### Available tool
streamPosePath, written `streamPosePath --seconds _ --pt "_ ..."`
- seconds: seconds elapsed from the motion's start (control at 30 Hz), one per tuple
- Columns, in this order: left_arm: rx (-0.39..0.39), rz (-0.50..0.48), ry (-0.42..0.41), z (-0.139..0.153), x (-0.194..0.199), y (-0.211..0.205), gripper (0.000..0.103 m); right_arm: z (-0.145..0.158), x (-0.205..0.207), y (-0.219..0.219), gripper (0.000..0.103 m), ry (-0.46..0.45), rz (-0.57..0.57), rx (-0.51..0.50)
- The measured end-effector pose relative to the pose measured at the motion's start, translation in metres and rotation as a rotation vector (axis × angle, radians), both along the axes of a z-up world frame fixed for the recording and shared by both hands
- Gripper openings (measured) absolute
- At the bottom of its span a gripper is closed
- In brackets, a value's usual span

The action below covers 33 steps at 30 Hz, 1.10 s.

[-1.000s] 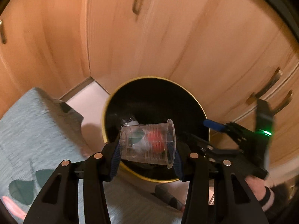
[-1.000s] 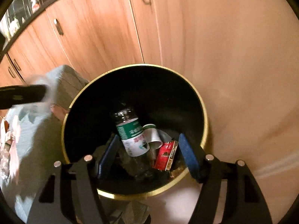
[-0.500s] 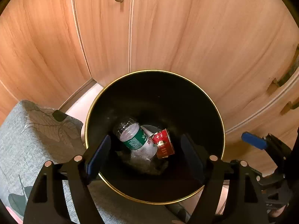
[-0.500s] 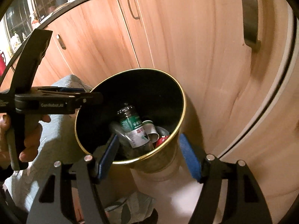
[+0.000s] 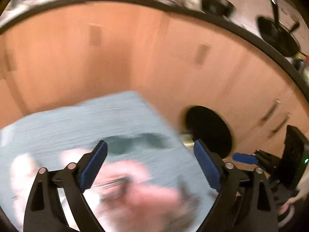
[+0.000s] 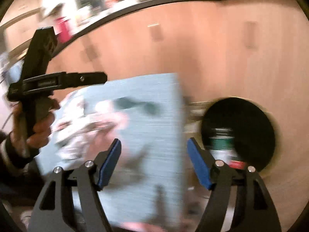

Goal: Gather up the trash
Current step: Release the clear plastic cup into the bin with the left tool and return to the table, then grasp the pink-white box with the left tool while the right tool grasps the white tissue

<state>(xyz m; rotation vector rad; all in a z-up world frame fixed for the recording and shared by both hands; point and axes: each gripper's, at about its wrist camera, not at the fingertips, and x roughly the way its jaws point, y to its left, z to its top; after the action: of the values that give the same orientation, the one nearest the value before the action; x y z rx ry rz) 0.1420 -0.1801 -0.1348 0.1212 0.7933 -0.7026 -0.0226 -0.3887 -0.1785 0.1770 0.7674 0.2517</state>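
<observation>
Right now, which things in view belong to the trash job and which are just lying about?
Job:
- bin, black inside
- bottle with green label, in the bin
- red pack beside it
- left gripper and right gripper, both open and empty

Lying about:
- cloth, blue-grey; blurred pale things on it, cannot tell what
- cabinets
- countertop clutter

Your bin (image 6: 251, 119) is black inside with a gold rim; in it sits a bottle with a green-and-white label (image 6: 222, 145) beside something red (image 6: 236, 163). Left of the bin, your cloth (image 6: 154, 135) is pale blue with dark green and pink blotches, against orange-brown wooden cabinets (image 5: 135, 48).
</observation>
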Motion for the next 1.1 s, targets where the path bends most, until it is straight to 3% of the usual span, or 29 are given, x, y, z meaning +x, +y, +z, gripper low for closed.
streamPosePath --seconds 0.1,0.17,0.27,0.43,0.5,0.53,0.6,0.63,0.67,0.83,0.97,1.1 --pt "0.038 0.151 -0.055 0.004 0.003 0.089 0.092 0.002 0.017 0.066 0.073 -0.01 0.184 -0.081" --pt "0.024 0.233 -0.037 0.002 0.005 0.141 0.093 0.001 0.031 0.098 0.077 0.013 0.283 -0.087" --pt "-0.022 0.384 -0.022 -0.003 0.006 0.216 0.094 -0.006 0.054 0.127 0.088 0.055 0.325 -0.109" --pt "-0.044 0.489 0.006 -0.015 0.004 0.274 0.094 -0.041 0.085 0.166 0.086 0.142 0.333 -0.155" --pt "-0.057 0.499 0.026 -0.021 0.006 0.284 0.094 -0.057 0.088 0.178 0.067 0.19 0.335 -0.217" --pt "-0.061 0.5 0.03 -0.025 0.005 0.287 0.094 -0.064 0.088 0.184 0.046 0.209 0.337 -0.243" --pt "-0.058 0.499 0.032 -0.029 0.006 0.291 0.094 -0.067 0.078 0.191 0.035 0.178 0.321 -0.328" --pt "-0.056 0.495 0.034 -0.031 0.009 0.292 0.094 -0.065 0.077 0.191 0.015 0.176 0.324 -0.327" --pt "-0.052 0.485 0.039 -0.032 0.012 0.29 0.094 -0.063 0.076 0.191 0.009 0.176 0.317 -0.323" --pt "-0.001 0.43 0.049 -0.046 0.035 0.259 0.094 -0.047 0.069 0.183 0.009 0.125 0.269 -0.281" --pt "0.022 0.382 0.101 -0.057 0.064 0.228 0.094 -0.043 0.064 0.17 0.009 0.115 0.242 -0.227" --pt "-0.011 0.359 0.202 -0.077 0.092 0.202 0.094 -0.044 0.058 0.16 0.009 0.118 0.23 -0.205"
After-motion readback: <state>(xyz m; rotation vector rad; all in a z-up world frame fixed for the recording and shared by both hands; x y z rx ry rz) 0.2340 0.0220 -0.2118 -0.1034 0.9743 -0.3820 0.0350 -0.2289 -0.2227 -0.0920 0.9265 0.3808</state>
